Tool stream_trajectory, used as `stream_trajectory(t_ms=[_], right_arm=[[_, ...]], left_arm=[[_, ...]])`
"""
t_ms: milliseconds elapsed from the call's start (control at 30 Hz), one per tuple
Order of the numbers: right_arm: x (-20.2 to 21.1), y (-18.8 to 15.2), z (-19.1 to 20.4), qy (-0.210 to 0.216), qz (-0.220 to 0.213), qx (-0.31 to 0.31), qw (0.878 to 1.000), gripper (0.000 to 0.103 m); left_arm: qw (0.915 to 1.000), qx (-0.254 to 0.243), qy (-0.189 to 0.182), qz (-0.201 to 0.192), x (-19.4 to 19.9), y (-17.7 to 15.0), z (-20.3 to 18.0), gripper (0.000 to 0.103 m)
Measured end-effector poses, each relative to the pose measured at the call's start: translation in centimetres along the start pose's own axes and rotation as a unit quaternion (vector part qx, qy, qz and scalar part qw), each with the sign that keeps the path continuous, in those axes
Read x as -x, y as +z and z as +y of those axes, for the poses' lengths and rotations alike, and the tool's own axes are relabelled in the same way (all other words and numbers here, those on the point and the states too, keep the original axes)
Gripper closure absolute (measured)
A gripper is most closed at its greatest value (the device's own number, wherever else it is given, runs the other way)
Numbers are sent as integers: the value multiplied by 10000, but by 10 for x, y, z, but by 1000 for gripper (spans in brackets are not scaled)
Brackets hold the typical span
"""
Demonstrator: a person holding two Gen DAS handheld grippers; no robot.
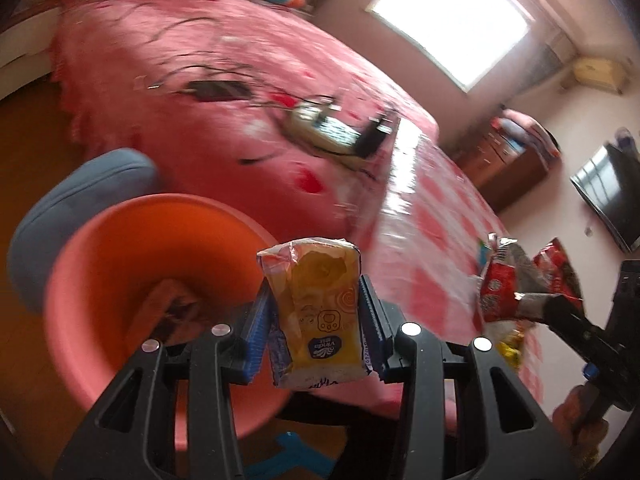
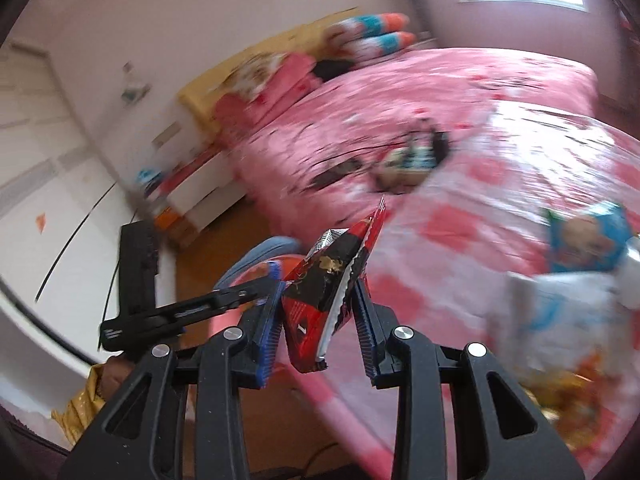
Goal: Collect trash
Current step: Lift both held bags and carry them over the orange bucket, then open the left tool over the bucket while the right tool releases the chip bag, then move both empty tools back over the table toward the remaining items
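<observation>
Clamped between the blue pads of the left claw is a yellow tissue packet, crumpled at its top edge and held upright just in front of the lens. Right behind and below it gapes the orange bin, a grey-blue cushion beside it. Something brownish lies at the bin's bottom, though blur hides what it is.

In the right wrist view, the right claw is closed on a red-and-black snack wrapper, pinched along its folded body with a serrated edge sticking up. From the left camera this same wrapper shows at the far right, held above the plastic-covered pink checked worktop.

So both pieces are picked up but neither is dropped yet — the packet looks close to the bin's mouth, the wrapper further off. More is left to gather: a blue-and-white snack bag and some yellowish wrappers lie on the checked cover. Beyond it the pink bed carries cables and a small device — probably not trash, as far as I can judge.
</observation>
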State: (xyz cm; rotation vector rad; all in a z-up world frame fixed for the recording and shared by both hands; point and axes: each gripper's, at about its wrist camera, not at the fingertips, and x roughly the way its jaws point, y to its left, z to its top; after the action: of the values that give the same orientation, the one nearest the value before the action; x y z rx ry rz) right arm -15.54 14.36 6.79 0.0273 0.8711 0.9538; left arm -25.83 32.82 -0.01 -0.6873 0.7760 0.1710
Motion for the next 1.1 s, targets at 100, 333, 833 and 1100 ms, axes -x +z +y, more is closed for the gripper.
stream_trajectory(t_ms=[100, 333, 833, 1100], right_arm=[[-28, 5, 24, 259, 206, 229, 9992, 67], [-76, 8, 44, 384, 485, 287, 9977, 35], [2, -10, 0, -562, -507, 12, 9971, 15], [21, -23, -28, -864, -599, -177, 9943, 13]], left_arm=[[9995, 199, 262, -39, 5, 0, 25, 57], [9936, 610, 937, -173, 13, 1, 71, 25], [9933, -100, 952, -652, 15, -2, 32, 17], [9949, -469, 610, -648, 10, -5, -13, 15]])
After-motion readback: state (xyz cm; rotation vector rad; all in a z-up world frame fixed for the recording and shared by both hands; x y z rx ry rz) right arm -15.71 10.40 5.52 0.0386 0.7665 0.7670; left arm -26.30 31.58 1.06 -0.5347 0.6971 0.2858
